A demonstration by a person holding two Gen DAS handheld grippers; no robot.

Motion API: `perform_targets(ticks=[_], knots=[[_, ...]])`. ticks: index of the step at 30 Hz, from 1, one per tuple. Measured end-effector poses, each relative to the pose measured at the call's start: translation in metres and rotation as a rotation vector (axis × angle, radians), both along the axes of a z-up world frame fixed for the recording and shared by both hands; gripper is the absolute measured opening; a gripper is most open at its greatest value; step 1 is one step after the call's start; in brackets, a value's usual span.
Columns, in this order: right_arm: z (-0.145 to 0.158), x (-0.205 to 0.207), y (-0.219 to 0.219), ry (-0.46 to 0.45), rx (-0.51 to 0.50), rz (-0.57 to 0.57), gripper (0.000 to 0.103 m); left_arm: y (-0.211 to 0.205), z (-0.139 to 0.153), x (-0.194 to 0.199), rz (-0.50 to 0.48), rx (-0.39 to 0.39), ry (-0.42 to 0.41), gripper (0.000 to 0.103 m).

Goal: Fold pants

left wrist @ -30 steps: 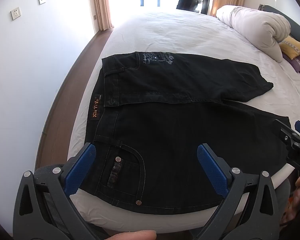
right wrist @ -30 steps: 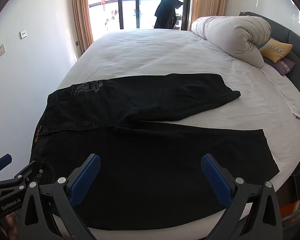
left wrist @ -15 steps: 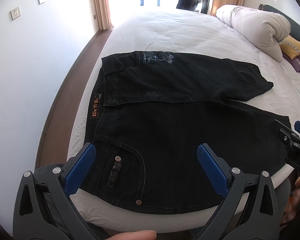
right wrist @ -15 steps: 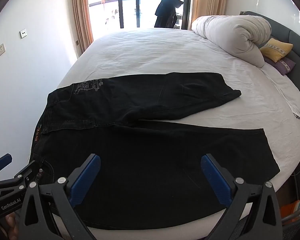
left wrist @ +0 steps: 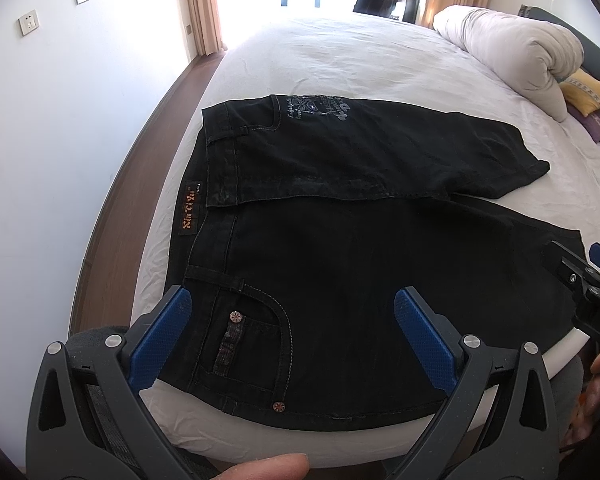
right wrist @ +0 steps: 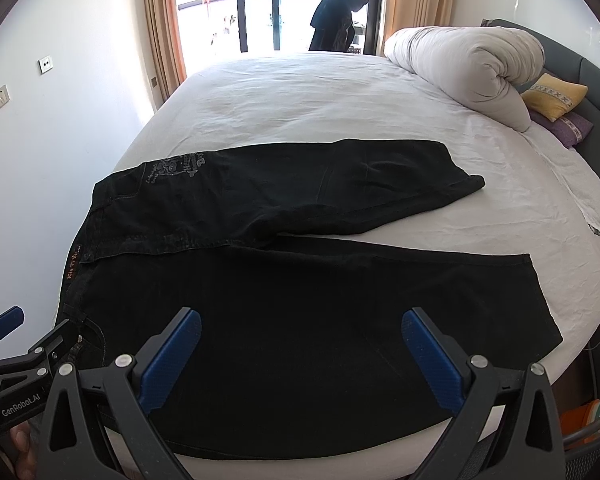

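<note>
A wide bed (right wrist: 300, 92) under a white sheet fills a bright bedroom, and black pants (right wrist: 308, 320) lie flat across its near half, waistband toward the wall on the left and hems toward the headboard on the right. The near leg runs straight along the bed's front edge; the far leg (right wrist: 340, 184) angles away from it and is rumpled near its hem, with white sheet showing in the wedge between the two. A rolled white duvet (right wrist: 468, 68) rests at the head of the bed, with a yellow pillow (right wrist: 556, 94) lying on a purple one just beside it, and a dark garment (right wrist: 336, 20) hangs at the glass door beyond the foot of the mattress. In the left wrist view an orange label (left wrist: 190, 210) marks the waistband, pale stitching outlines a front pocket (left wrist: 256, 340), and a grey print (left wrist: 320, 106) sits on the far hip. The left tongs (left wrist: 296, 340) hang over the waist end with their blue pads spread wide, gripping nothing, the pocket framed between them. The right tongs (right wrist: 300, 356) are likewise wide open and empty above the near leg, closer to the hems. Each tool shows at the edge of the other's view, and a fingertip (left wrist: 268, 466) of the person holding them shows at the bottom of the left wrist frame.
</note>
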State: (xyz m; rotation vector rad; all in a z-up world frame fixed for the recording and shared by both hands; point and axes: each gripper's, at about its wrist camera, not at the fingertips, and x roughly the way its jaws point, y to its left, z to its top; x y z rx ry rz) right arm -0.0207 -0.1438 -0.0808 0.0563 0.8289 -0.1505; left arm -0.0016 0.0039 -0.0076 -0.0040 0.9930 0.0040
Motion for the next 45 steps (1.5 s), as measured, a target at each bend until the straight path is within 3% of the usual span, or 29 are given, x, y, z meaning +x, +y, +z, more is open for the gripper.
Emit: perform_targets(ticks=[6, 10, 13, 17, 21, 24, 26, 28, 32, 36, 39, 41, 45], knots=[[-0.007, 0.020, -0.015, 0.024, 0.044, 0.087, 0.103, 0.010, -0.012, 0.035, -0.069, -0.006, -0.025, 0.103], [-0.003, 0.049, -0.029, 0.024, 0.083, 0.232, 0.103, 0.020, -0.010, 0.088, -0.229, -0.051, -0.034, 0.103], [0.005, 0.079, -0.036, -0.003, 0.043, 0.349, 0.103, 0.026, -0.010, 0.139, -0.271, 0.066, -0.017, 0.103], [0.010, 0.127, -0.047, 0.004, 0.008, 0.483, 0.103, 0.035, -0.008, 0.216, -0.356, 0.166, -0.025, 0.103], [0.007, 0.176, -0.057, 0.040, 0.028, 0.581, 0.092, 0.039, -0.027, 0.289, -0.476, 0.157, 0.081, 0.102], [0.002, 0.208, -0.064, 0.076, 0.051, 0.633, 0.083, 0.040, -0.046, 0.330, -0.571, 0.159, 0.174, 0.087], [-0.001, 0.227, -0.068, 0.087, 0.060, 0.665, 0.083, 0.039, -0.056, 0.346, -0.614, 0.160, 0.225, 0.069], [-0.005, 0.241, -0.066, 0.097, 0.060, 0.691, 0.082, 0.040, -0.066, 0.357, -0.650, 0.135, 0.279, 0.062], [-0.009, 0.269, -0.063, 0.119, 0.056, 0.725, 0.080, 0.044, -0.087, 0.370, -0.658, 0.138, 0.339, 0.061], [-0.009, 0.292, -0.058, 0.156, 0.061, 0.753, 0.075, 0.043, -0.098, 0.370, -0.673, 0.146, 0.355, 0.056], [-0.009, 0.307, -0.047, 0.185, 0.018, 0.787, 0.070, 0.035, -0.101, 0.363, -0.685, 0.159, 0.363, 0.037], [-0.009, 0.316, -0.040, 0.199, -0.014, 0.813, 0.068, 0.026, -0.100, 0.355, -0.705, 0.186, 0.352, 0.018], [-0.007, 0.333, -0.028, 0.224, -0.073, 0.852, 0.067, 0.019, -0.091, 0.338, -0.700, 0.237, 0.281, 0.011]])
